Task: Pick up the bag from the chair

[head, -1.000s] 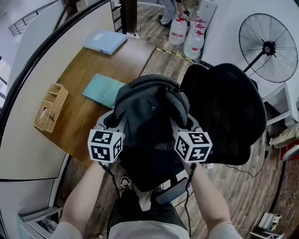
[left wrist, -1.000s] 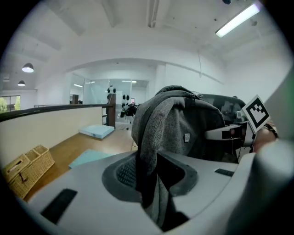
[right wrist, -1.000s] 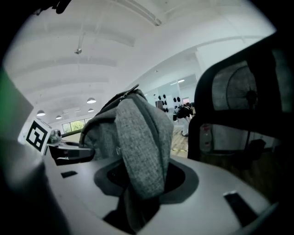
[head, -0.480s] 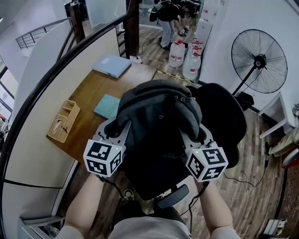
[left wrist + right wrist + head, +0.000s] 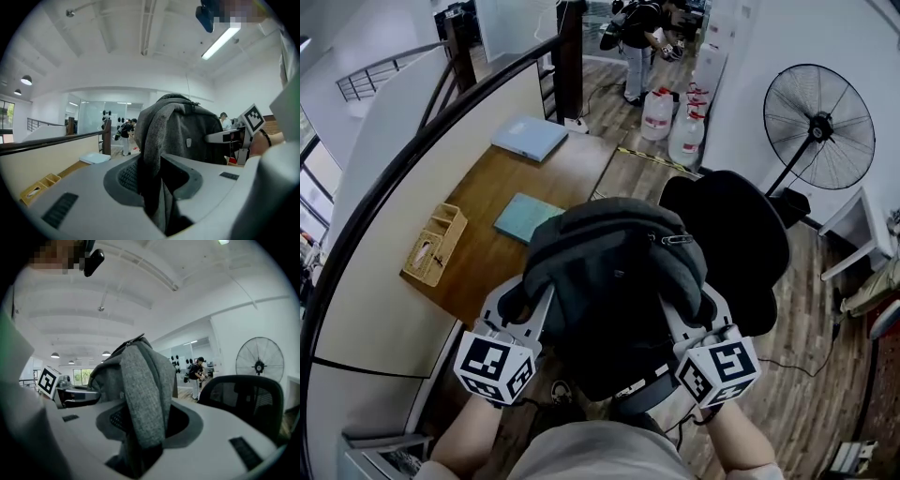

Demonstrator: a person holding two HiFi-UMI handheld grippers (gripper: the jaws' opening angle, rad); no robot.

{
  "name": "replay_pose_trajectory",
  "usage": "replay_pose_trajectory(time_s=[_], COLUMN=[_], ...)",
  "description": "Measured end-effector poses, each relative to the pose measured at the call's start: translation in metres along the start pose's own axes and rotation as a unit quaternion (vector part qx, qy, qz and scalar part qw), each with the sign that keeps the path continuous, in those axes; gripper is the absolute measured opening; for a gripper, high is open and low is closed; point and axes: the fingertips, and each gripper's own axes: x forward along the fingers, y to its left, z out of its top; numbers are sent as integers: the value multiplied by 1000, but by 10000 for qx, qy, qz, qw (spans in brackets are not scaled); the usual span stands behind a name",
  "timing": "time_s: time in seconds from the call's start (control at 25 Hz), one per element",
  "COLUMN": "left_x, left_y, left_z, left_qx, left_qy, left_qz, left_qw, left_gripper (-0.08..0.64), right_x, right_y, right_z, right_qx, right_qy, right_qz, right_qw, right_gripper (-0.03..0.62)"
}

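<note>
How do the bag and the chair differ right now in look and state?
The bag is grey fabric; the chair is black. The bag is pinched on its left by the left gripper and on its right by the right gripper; the chair is touched by neither. The bag hides part of the chair in the head view. Both are dark.

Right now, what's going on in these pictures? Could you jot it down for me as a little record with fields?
held item: dark grey bag, held up in front of the person
left gripper: shut on a fold of the bag's fabric
right gripper: shut on a fold at the bag's other side
chair: black, behind the bag; whether they touch is hidden
desk: wooden, with a wicker basket and a teal book
background: standing fan, water jugs
</note>
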Motion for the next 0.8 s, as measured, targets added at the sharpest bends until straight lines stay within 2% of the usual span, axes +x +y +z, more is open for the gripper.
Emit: replay_pose_trajectory(time_s=[0.2, 0.36, 0.8], left_x=[-22, -26, -28], left_y=[-7, -7, -1], left_z=[-21, -34, -31], left_qx=[34, -37, -36], left_qy=[12, 57, 99], left_qz=[18, 22, 119], left_qw=[10000, 10000, 9999], left_gripper=[97, 97, 97], right_x=[-8, -12, -7], right_y=[10, 14, 18], right_z=[-22, -34, -34], right_qx=[-18, 65, -18], right_qy=[170, 266, 300], right_qz=[211, 208, 247], right_qw=[9996, 9994, 9992], right_gripper=[166, 161, 160])
